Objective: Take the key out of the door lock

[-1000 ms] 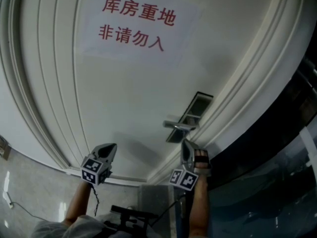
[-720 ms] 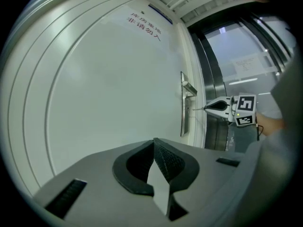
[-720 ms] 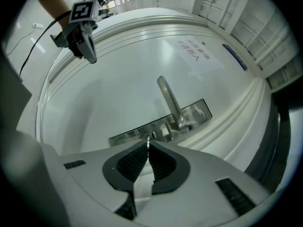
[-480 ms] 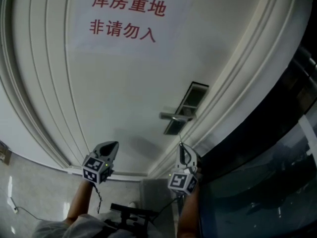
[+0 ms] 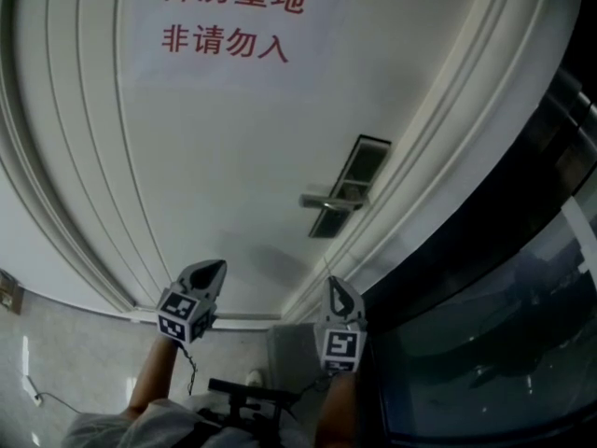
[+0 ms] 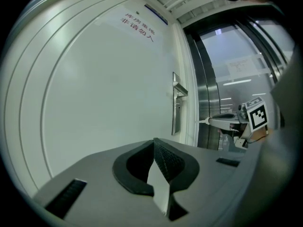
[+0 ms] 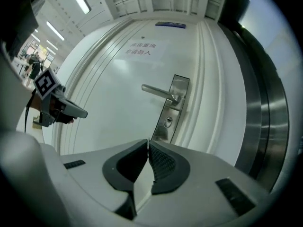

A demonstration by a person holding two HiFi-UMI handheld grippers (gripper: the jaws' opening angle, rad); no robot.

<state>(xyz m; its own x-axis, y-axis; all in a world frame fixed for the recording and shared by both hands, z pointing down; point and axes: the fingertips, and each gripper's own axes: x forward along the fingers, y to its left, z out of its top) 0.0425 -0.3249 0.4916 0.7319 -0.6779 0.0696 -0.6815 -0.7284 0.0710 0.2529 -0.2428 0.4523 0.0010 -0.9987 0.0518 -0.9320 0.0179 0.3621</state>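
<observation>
**White door [image 5: 233, 157], key [image 6: 202, 121] judged clear of the lock**

**Head view.** The panelled door carries a paper sign [image 5: 224, 19] in red characters. A lever handle [image 5: 326, 201] sits on a lock plate [image 5: 353, 177] near the dark glazed frame. The left tool [image 5: 215, 269] and the right tool [image 5: 331, 286] both hover below the handle, apart from the door. A hairline projects from the right tool's tips.

**Left gripper view.** The left tool is clenched with its pads meeting and nothing between them. Across the frame, a thin pale sliver projects from the right tool's tips toward the door. It is judged to be the key.

**Right gripper view.** The right tool is clenched, tips pressed on that sliver. The lock cylinder [image 7: 168, 122] sits ahead, below the handle, with nothing protruding.

**Step and next move.** Extraction appears complete. Maintain the clench and carry the key away from the door.

**Limits.** The key's shape cannot be resolved in any view. The keyway is too small to confirm empty.
</observation>
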